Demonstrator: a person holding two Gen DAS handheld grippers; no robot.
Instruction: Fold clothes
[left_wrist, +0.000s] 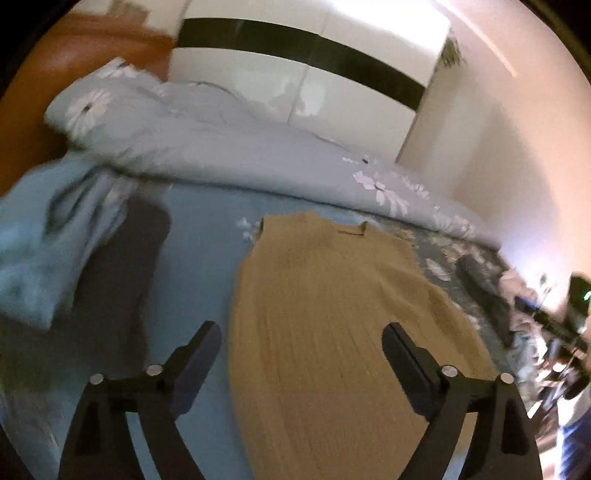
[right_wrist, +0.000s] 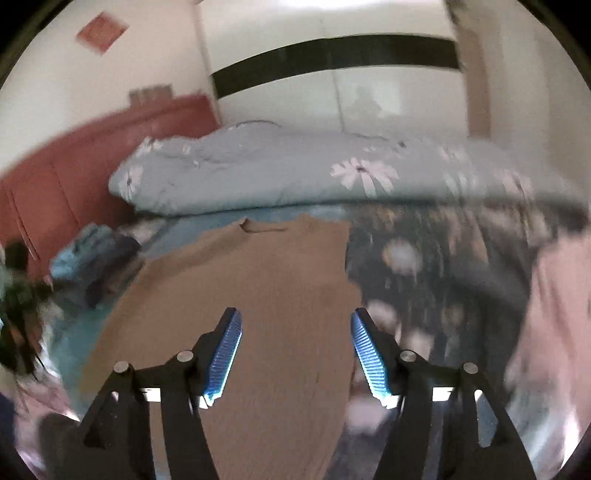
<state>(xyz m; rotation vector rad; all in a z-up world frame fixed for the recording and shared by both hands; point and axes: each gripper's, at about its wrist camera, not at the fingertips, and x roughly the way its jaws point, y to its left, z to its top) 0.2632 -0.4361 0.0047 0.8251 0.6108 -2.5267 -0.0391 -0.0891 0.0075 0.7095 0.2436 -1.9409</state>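
We see the tan knit garment (left_wrist: 332, 314) lying flat on the bed sheet (left_wrist: 199, 236), collar toward the rolled floral duvet (left_wrist: 221, 144). The left gripper (left_wrist: 301, 334) has its jaws wide and empty above the knit; the right gripper (right_wrist: 296, 321) is likewise parted, holding nothing (both views motion-blurred). A blue and dark clothes heap (left_wrist: 74, 240) lies beside it.

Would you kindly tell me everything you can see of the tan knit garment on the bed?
The tan garment is a ribbed knit top, soft-looking, lying flat on the blue sheet. Its neckline, with a small label, points toward the rolled floral duvet; no sleeves show. The body runs lengthwise toward the cameras. Both grippers, left and right, hang open above it and hold nothing; only the bedding touches it.
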